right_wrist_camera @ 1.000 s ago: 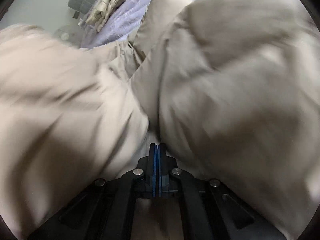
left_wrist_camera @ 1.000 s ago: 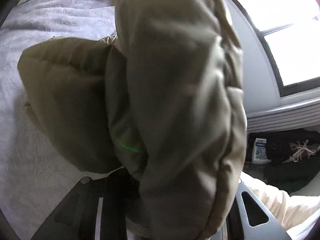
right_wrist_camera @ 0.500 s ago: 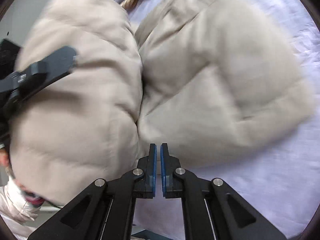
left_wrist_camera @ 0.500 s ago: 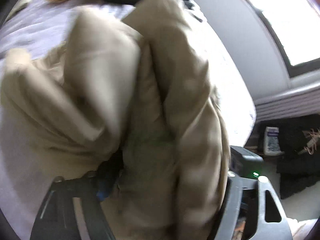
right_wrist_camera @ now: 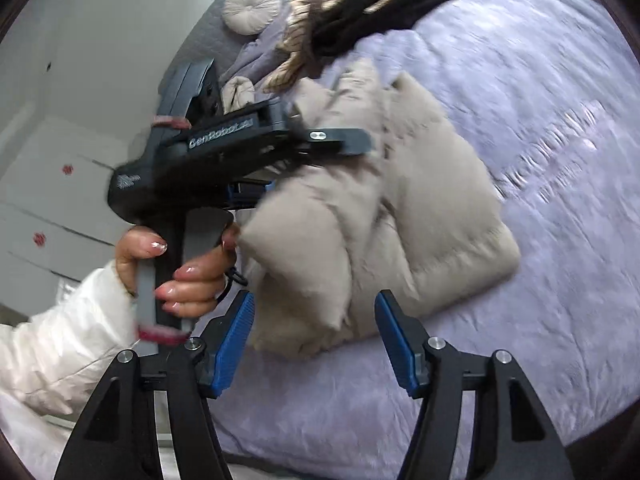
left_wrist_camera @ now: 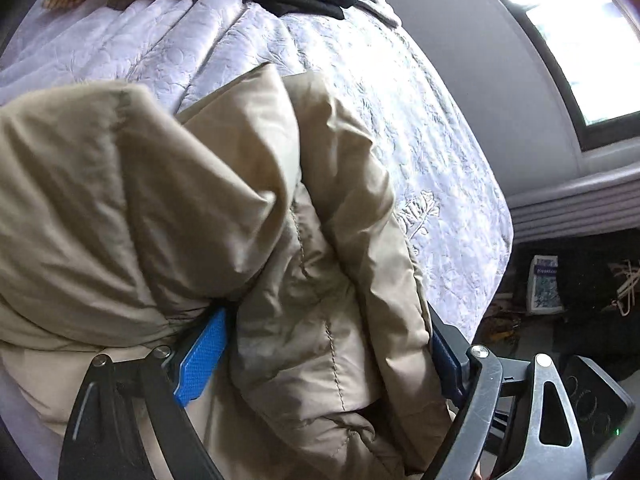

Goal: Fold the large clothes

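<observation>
Opening both grippers: my left [left_wrist_camera: 316, 356] straddles the jacket [right_wrist_camera: 384, 216]; my right [right_wrist_camera: 316, 340], empty, has it at twelve o'clock.

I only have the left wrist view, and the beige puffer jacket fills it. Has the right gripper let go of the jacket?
Observer: Yes. In the right wrist view the right gripper has its jaws opening, nothing is between them, and the jacket lies on the bed ahead of it.
Operator: Is the jacket folded?
Observer: It lies as a compact, puffy bundle, though motion blur hides the edges.
Operator: What sits beyond it?
Observer: A round cream cushion sits near the head of the bed, left of the black clothes.
</observation>
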Motion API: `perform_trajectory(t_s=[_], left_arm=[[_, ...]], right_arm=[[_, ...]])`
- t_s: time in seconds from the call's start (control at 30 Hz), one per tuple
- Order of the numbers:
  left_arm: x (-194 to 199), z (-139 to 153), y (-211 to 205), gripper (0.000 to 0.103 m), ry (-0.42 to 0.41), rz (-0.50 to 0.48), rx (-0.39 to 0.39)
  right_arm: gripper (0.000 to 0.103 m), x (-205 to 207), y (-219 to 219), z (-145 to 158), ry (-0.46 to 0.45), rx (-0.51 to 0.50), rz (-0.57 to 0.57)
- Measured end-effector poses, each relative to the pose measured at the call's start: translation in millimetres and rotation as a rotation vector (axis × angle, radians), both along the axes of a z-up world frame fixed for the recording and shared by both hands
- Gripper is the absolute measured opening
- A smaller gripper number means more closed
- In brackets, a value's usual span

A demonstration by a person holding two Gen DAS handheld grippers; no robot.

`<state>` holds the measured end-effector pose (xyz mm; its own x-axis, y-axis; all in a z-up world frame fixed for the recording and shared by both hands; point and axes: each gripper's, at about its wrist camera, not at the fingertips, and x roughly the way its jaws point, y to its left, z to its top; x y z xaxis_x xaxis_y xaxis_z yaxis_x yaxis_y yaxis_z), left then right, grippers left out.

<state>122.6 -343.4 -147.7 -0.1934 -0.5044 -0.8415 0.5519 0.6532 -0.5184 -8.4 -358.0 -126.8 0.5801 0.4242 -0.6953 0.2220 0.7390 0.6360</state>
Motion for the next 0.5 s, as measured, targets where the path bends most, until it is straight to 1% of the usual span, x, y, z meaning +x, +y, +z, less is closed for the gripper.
perform_trajectory(t_s=[0.03,0.07,0.1,0.13,0.17,0.2,0.23,0.27,0.33,0.37,0.4,0.43,0.47,0.5], left_arm=[[-3,4,-5,0.088,-0.004,-0.007,0.003],[-5,13,-5,0.088,-0.013,-0.016,-0.013],[-9,23,-10,0.088,-0.035,-0.026,-0.033],[-12,41,-7,0.088,-0.098,-0.036,-0.054],[-12,52,1,0.088,-0.157,-0.036,-0.062],[-12,64,9,0.088,-0.24,-0.024,-0.063],[-5,69,23,0.088,-0.322,0.003,-0.046],[-2,74,33,0.088,-0.389,0.036,-0.021],[9,70,54,0.088,-0.489,0.126,0.061],[21,61,64,0.088,-0.506,0.177,0.115],[34,52,80,0.088,-0.495,0.212,0.155],[44,39,90,0.088,-0.471,0.244,0.185],[50,27,93,0.088,-0.443,0.265,0.186],[50,18,90,0.088,-0.432,0.27,0.182]], right_arm=[[0.066,-2,1,-1,0.009,-0.026,-0.002],[0.057,10,2,-5,0.023,-0.056,-0.01],[0.019,17,4,-7,0.029,-0.082,-0.029],[0.013,23,2,-10,0.041,-0.093,-0.052],[0.013,22,-1,-9,0.045,-0.093,-0.075],[0.012,23,-3,-10,0.038,-0.09,-0.095],[0.012,19,-8,-8,0.034,-0.102,-0.104],[0.011,16,-11,-7,0.034,-0.126,-0.11],[0.011,6,-17,-10,0.047,-0.142,-0.122],[0.011,5,-22,-14,0.058,-0.135,-0.13],[0.011,0,-27,-17,0.066,-0.13,-0.139],[0.011,-14,-26,-16,0.08,-0.124,-0.152],[0.011,-18,-30,-21,0.095,-0.115,-0.167],[0.011,-24,-33,-23,0.102,-0.108,-0.176]])
